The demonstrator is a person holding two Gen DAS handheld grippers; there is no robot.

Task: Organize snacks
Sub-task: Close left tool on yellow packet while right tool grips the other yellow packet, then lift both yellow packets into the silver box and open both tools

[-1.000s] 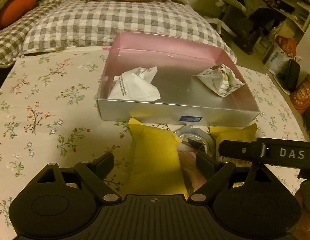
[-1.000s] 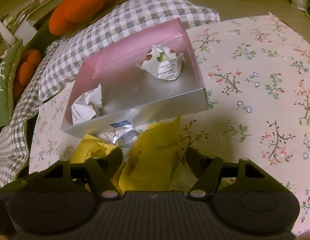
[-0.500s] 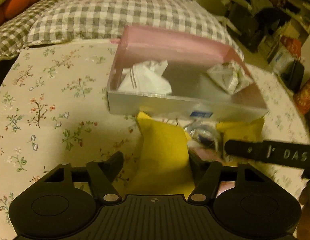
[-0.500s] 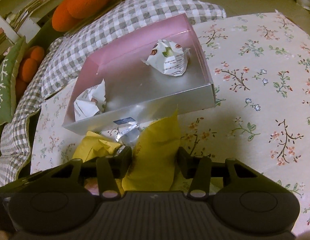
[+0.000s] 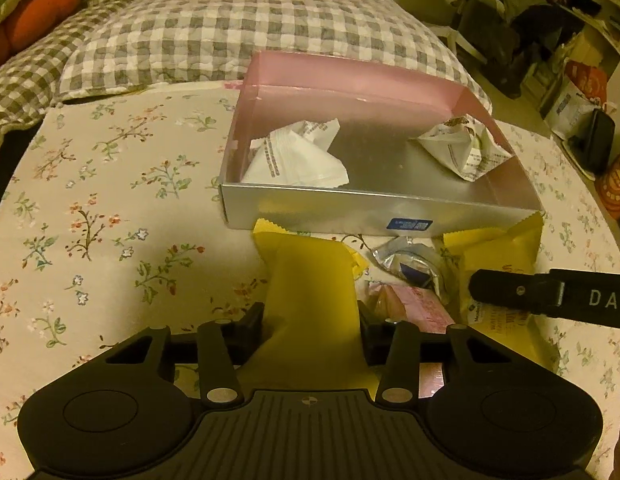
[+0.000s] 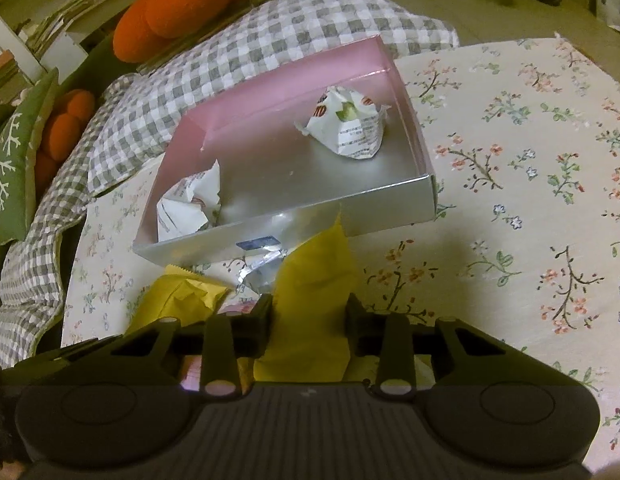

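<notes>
Two yellow snack packets are being clamped at once: the left gripper (image 5: 312, 320) is closing its jaws on the near yellow packet (image 5: 310, 280), and the right gripper (image 6: 310, 314) is closing on the far yellow packet (image 6: 314, 280), each pouch already pinched between the pads. Both packets lie on the floral tablecloth (image 5: 89, 200) just in front of the shallow box (image 5: 382, 208), which already holds two white wrapped snacks (image 5: 297, 160). Between the yellow packets sit a foil-wrapped snack (image 5: 410, 264) and a pink packet (image 5: 414, 304), close enough that a lift could drag or flick them. Judging from how the soft pouches bulge, each grip catches mostly loose film, so a packet may slip out or swing on the way up. The box's near wall stands right against the packet tips; a low carry would likely snag it and shove the light box across the cloth. With both tools this near, the right tool's finger (image 5: 550, 296) could also collide with the left load.
</notes>
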